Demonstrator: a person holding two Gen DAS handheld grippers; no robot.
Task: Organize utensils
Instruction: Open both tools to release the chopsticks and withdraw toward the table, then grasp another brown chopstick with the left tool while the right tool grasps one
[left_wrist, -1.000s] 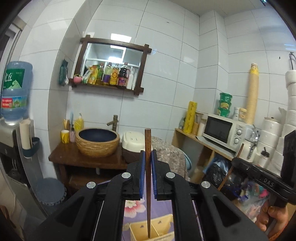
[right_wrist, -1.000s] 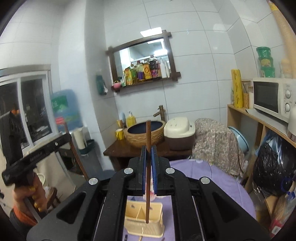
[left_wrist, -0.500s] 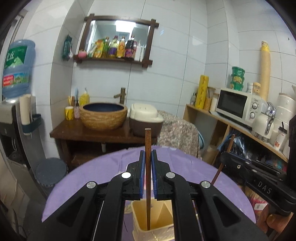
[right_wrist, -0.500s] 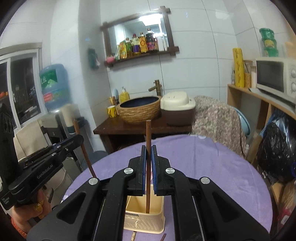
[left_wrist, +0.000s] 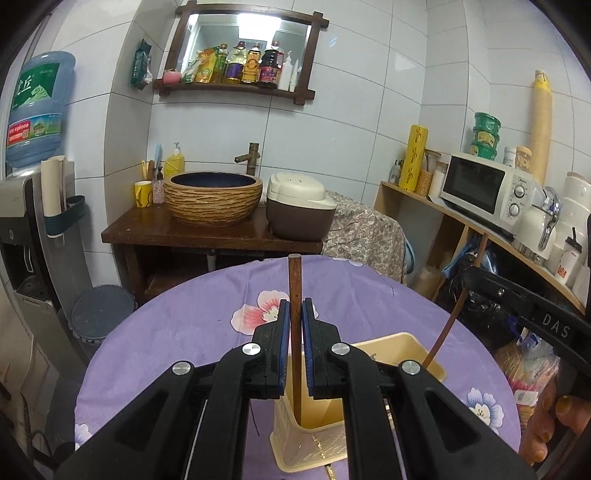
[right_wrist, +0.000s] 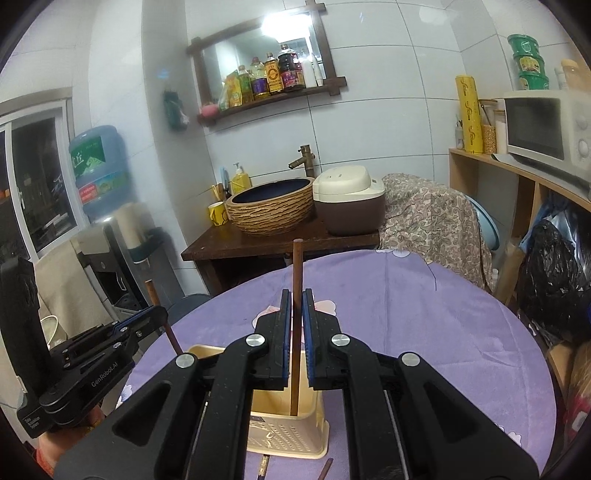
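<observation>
While both of our hand-held grippers came down from the raised pose they had a second before, the cream utensil holder (left_wrist: 402, 350) grew from a sliver at the bottom edge into a large shape at lower centre of each view. Our left gripper (left_wrist: 295, 321) was pinching a brown chopstick (left_wrist: 294, 280) upright between its blue pads, and its lower tip now sat inside the holder's near compartment. Our right gripper (right_wrist: 295, 314) was likewise clamped on its own chopstick (right_wrist: 296, 269), whose tip had dropped below the holder's (right_wrist: 288, 435) rim. We judged both sticks ready for release, with little descent left. Beyond the holder, the purple tablecloth (right_wrist: 424, 314) filled mid-frame, and more brown sticks (right_wrist: 327, 468) lay on it at the bottom edge of the right view.
</observation>
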